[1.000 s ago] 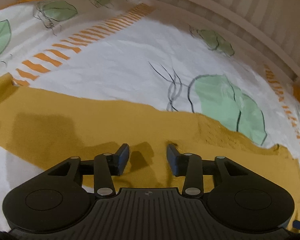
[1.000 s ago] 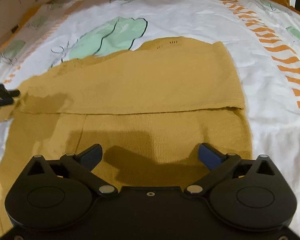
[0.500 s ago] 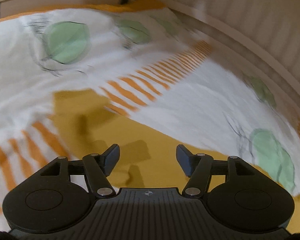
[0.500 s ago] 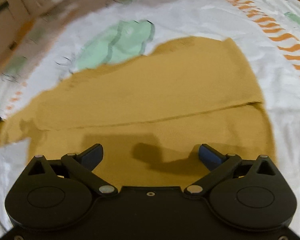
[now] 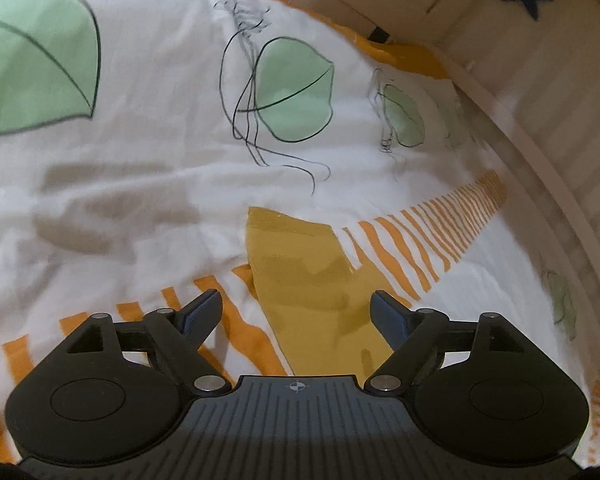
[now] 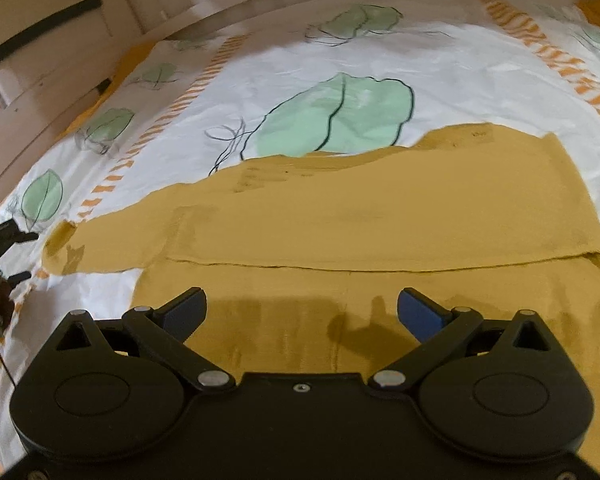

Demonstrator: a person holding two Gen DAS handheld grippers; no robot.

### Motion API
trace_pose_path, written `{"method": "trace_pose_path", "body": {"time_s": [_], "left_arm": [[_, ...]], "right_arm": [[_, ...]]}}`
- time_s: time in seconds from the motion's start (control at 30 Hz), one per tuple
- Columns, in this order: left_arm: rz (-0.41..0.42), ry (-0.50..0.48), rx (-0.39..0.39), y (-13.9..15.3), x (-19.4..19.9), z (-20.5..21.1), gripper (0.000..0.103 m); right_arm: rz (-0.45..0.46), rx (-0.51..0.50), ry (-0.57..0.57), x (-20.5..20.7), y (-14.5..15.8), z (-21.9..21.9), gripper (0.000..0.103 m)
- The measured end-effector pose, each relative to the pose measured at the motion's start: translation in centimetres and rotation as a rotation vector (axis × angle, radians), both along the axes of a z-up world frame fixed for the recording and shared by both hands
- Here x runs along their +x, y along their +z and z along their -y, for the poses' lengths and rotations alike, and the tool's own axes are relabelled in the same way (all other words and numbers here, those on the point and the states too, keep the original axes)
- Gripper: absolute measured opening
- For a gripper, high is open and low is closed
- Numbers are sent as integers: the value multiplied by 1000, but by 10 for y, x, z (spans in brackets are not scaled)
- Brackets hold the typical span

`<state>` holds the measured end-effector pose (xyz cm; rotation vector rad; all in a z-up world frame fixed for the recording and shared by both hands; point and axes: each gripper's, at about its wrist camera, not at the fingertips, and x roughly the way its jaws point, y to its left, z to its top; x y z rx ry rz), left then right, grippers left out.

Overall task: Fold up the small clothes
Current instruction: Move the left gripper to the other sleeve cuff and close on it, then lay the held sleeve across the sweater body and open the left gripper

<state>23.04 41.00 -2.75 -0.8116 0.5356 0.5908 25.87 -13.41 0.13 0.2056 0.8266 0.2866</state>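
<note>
Two hand-held grippers work over one mustard-yellow knitted garment (image 6: 380, 216) that lies spread on a white bedcover printed with green leaves and orange stripe bands (image 6: 300, 64); the garment occupies the near middle of the bedcover, its far half already laid over along a straight crease that runs across the right wrist view. One long sleeve (image 5: 300, 264) reaches out toward the left edge of the bedcover, its cuff end lying flat across an orange stripe band (image 5: 432, 236). The left gripper (image 5: 296, 310) hovers over this sleeve with its jaws spreading apart; the cloth passes beneath the gap, and neither blue pad (image 5: 204, 308) presses on it. The same gripper shows small at the left border of the right wrist view (image 6: 8, 240), just beside the cuff. The right gripper (image 6: 300, 310) is released, its jaws wide over the near panel of the garment, gripping nothing. The step in hand appears to be the taking up of the sleeve for folding inward. To do it well, the left jaws probably ought to descend near the cuff, catch both knit layers at one edge and carry the sleeve level across the body, while the right gripper steadies the near panel so that the existing crease does not drag. A pale slatted bed rail (image 5: 540, 128) borders the far right edge.
</note>
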Motion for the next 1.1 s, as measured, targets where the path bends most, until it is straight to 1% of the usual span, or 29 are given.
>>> {"method": "trace_pose_path", "body": {"time_s": [0.13,0.33,0.37,0.4,0.43,0.47,0.5,0.57,0.6,0.67,0.8,0.9,0.97,1.1], "left_arm": [[12,-6,-36,-13,8,-6,80],[-5,-73,-1,-16,22,6,79],[-11,-83,6,-15,24,8,76],[-10,-95,12,-15,26,10,54],[-4,-109,17,-14,27,12,38],[-3,-113,13,-15,27,13,12],[0,-107,6,-15,27,15,8],[20,-101,12,-14,25,20,7],[28,-104,29,-10,25,24,7],[44,-113,74,3,28,36,7],[97,-176,156,37,37,70,7],[145,-257,207,62,47,109,7],[175,-318,225,75,53,138,7],[230,-470,255,92,67,207,7]], "right_arm": [[8,-36,27,-1,-3,-10,102],[-11,-41,45,-1,-9,-15,102],[-16,-39,45,-1,-9,-15,102],[-21,-35,43,0,-10,-14,102],[-25,-32,42,0,-11,-14,102],[-29,-28,41,0,-11,-13,102],[-32,-27,38,0,-11,-12,102],[-34,-31,34,-1,-11,-11,102],[-33,-34,31,-1,-10,-10,102],[-33,-29,24,-1,-9,-7,102],[-30,-13,-1,-1,-3,-1,102],[-29,-9,-18,-2,-1,5,102],[-34,-2,-32,-3,1,10,102],[-43,31,-65,-2,3,22,102]]}}
